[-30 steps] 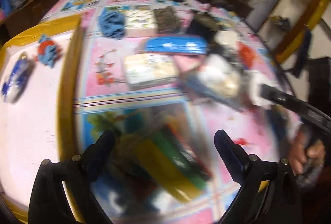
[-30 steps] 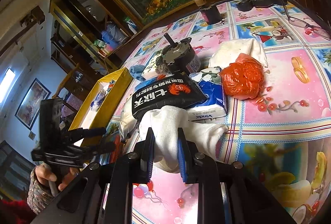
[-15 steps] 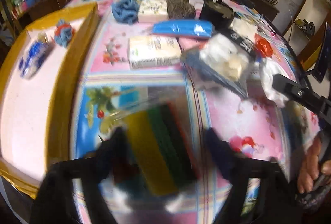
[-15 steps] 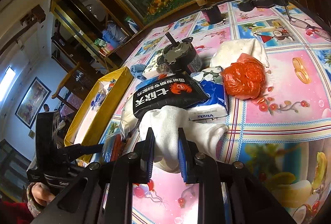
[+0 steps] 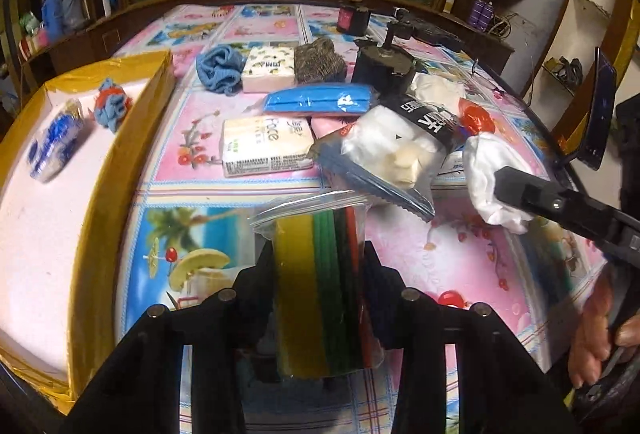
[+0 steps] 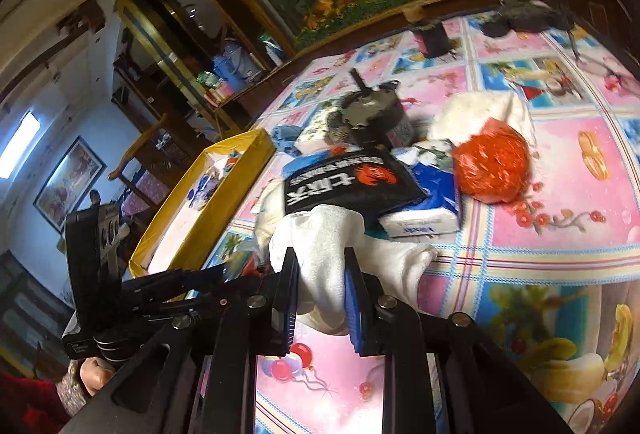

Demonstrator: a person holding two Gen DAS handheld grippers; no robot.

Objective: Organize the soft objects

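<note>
My left gripper (image 5: 318,258) is closing its jaws on a clear pack of yellow, green and red sponges (image 5: 316,282) that stands on edge on the patterned tablecloth; both pads press its sides. My right gripper (image 6: 320,262) is shut on a bunched white cloth (image 6: 332,230), held just over the table at the right, next to a bag of white cotton with a black label (image 5: 396,149). A yellow-rimmed box (image 5: 120,137) on the left holds a blue-and-white packet (image 5: 54,143) and a red-and-blue cloth ball (image 5: 112,105).
On the table lie a tissue pack (image 5: 264,147), a flat blue pack (image 5: 316,101), a blue cloth (image 5: 220,67), a lemon-print tissue pack (image 5: 268,67), a grey-brown scrubber (image 5: 320,65), a black motor (image 5: 384,65) and an orange bag (image 6: 492,165).
The left gripper's jaws went from wide open to pressing on the sponge pack, and that hand shifted a little over the table. The right gripper kept still with the white cloth.
</note>
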